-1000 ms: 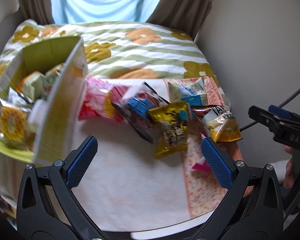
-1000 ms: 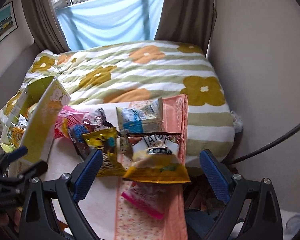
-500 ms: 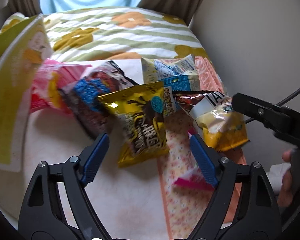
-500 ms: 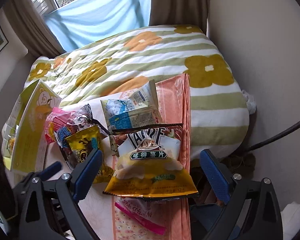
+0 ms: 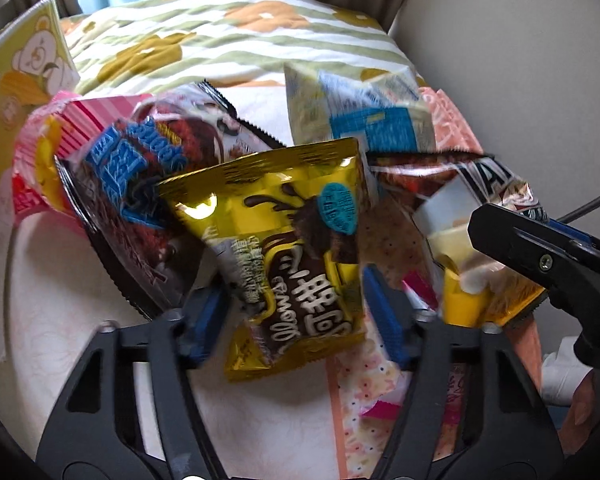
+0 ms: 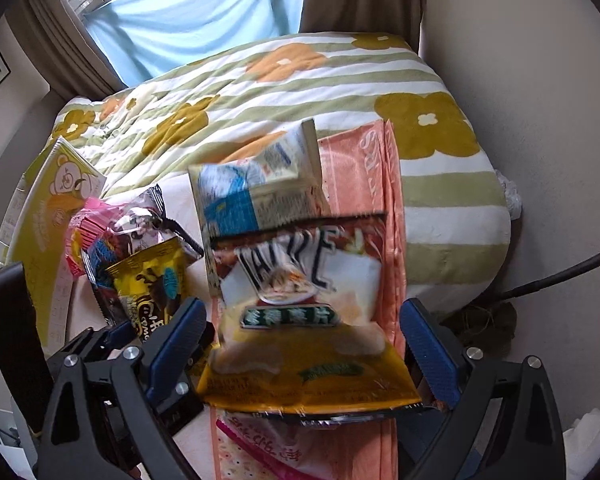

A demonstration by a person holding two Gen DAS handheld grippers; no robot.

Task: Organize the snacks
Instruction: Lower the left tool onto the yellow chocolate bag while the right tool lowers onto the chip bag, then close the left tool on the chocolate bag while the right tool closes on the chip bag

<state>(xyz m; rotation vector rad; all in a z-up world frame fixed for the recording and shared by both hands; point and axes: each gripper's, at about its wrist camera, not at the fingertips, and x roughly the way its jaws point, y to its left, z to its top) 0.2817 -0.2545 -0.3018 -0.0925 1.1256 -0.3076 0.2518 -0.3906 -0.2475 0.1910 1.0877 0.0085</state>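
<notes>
Several snack bags lie in a pile on a white cloth. My left gripper [image 5: 296, 312] is open, its fingers on either side of a gold chocolate snack bag [image 5: 296, 240], which also shows in the right wrist view [image 6: 152, 292]. My right gripper [image 6: 300, 344] is open around a yellow and white chip bag [image 6: 300, 328], seen at the right in the left wrist view [image 5: 460, 248]. A dark bag with blue print [image 5: 140, 184], a pink bag [image 5: 52, 152] and a pale blue and cream bag [image 5: 364, 116] lie behind.
A yellow-green bear-print box [image 6: 48, 216] stands at the left. A peach towel [image 6: 364, 168] lies under the right bags on a flower-striped quilt [image 6: 300, 76]. A wall [image 6: 532, 80] and a black cable [image 6: 560, 272] are at the right.
Both grippers have moved forward and down onto the pile. The left now straddles the gold bag and the right straddles the chip bag. The left jaws have narrowed a little.
</notes>
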